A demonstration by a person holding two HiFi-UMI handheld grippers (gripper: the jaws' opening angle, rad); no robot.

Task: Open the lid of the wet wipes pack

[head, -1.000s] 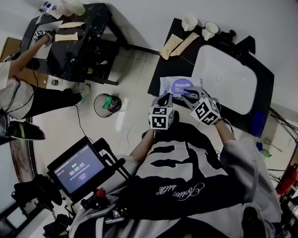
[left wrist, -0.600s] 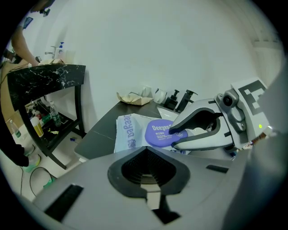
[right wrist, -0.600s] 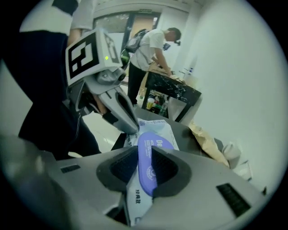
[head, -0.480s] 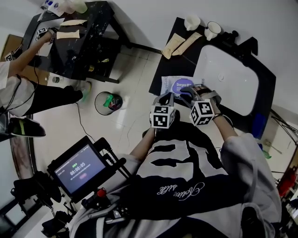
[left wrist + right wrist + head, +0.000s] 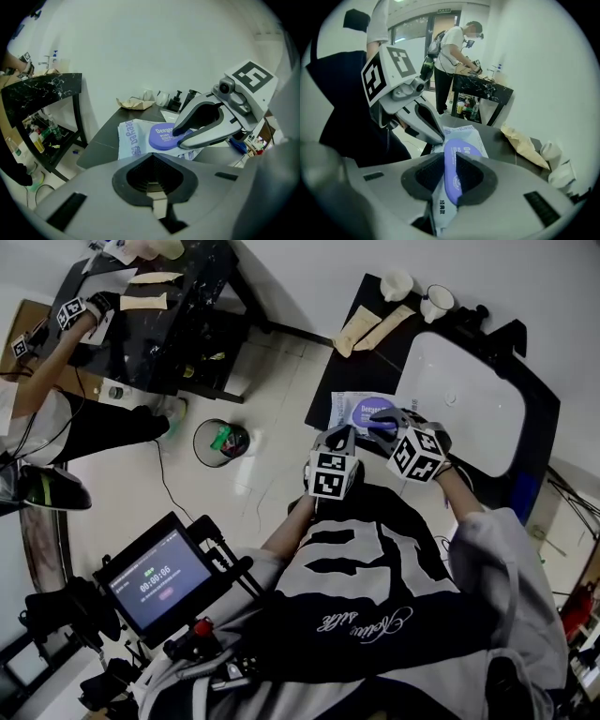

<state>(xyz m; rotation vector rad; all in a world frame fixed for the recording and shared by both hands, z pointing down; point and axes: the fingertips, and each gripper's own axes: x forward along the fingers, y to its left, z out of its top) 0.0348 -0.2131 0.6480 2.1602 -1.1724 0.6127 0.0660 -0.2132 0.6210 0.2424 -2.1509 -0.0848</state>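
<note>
The wet wipes pack (image 5: 354, 410) lies flat on the black table, pale blue with a round purple lid (image 5: 372, 413). My right gripper (image 5: 385, 424) is shut on the lid's edge. In the right gripper view the purple lid (image 5: 461, 150) stands edge-on between the jaws of my right gripper (image 5: 452, 161), with some pack (image 5: 471, 136) film beside it. The left gripper view shows the right gripper (image 5: 180, 139) pinching the lid (image 5: 161, 137) from the right. My left gripper (image 5: 152, 159) is shut on nothing, its tips at the pack's (image 5: 131, 138) near edge, and appears as the left gripper (image 5: 439, 138) too.
A white basin (image 5: 464, 404) fills the table's (image 5: 328, 381) right part. Two cups (image 5: 396, 284) and brown paper bags (image 5: 361, 329) lie at the far end. A waste bin (image 5: 220, 442) stands on the floor to the left. Another person (image 5: 56, 362) works at a black marble table.
My right gripper has shifted slightly forward along the pack and its marker cube has turned. The left gripper has stayed at the pack's near edge.
</note>
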